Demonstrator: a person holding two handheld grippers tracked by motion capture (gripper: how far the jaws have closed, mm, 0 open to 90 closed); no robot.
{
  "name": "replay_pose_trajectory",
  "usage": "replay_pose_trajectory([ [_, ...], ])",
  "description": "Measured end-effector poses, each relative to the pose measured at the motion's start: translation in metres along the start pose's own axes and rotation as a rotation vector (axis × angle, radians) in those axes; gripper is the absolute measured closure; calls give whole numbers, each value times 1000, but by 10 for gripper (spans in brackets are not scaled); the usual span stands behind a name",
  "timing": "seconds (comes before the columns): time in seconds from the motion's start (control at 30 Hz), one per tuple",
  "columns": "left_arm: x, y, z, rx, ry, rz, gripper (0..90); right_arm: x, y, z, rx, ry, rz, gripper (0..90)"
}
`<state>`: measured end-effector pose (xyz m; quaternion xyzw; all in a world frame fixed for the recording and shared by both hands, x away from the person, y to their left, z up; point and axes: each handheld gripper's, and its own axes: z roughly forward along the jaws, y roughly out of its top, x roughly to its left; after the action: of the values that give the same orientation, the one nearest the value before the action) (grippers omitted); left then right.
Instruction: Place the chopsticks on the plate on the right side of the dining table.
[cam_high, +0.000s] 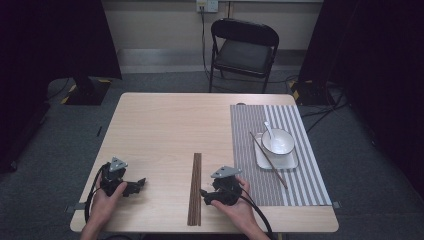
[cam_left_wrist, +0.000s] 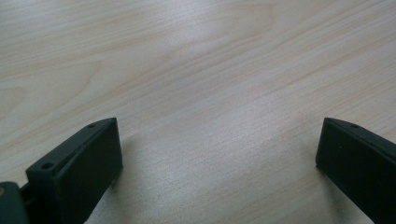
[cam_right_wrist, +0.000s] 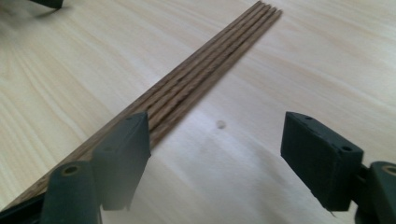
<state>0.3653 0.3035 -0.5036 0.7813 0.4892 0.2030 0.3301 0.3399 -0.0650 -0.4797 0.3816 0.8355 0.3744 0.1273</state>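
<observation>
Your left claw sits low over the near-left part of the bench, held in your left hand. In the left gripper view its jaws stand wide apart with bare wood grain between them, so it is released and grasps nothing.

Just right of it, near the middle of the front edge, a row of dark wooden chopsticks lies flat, packed side by side and running away from you.

Your right claw is just beside that row, in your right hand. In the right gripper view its jaws are also spread, released; one jaw overlaps the chopsticks, the other stands over bare wood.

Farther right, a grey striped placemat carries a white square plate, a white bowl holding a white spoon, and a single chopstick lying slantwise across the plate.
</observation>
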Motion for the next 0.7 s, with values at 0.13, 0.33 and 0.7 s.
replay_pose_trajectory([
  [0.13,0,0,0,0,0,2,0,8,-2,3,7,16,-8,233],
  [0.33,0,0,0,0,0,0,0,15,-5,10,24,18,-20,235],
  [0.7,0,0,0,1,0,2,0,14,-8,12,46,-17,-44,249],
])
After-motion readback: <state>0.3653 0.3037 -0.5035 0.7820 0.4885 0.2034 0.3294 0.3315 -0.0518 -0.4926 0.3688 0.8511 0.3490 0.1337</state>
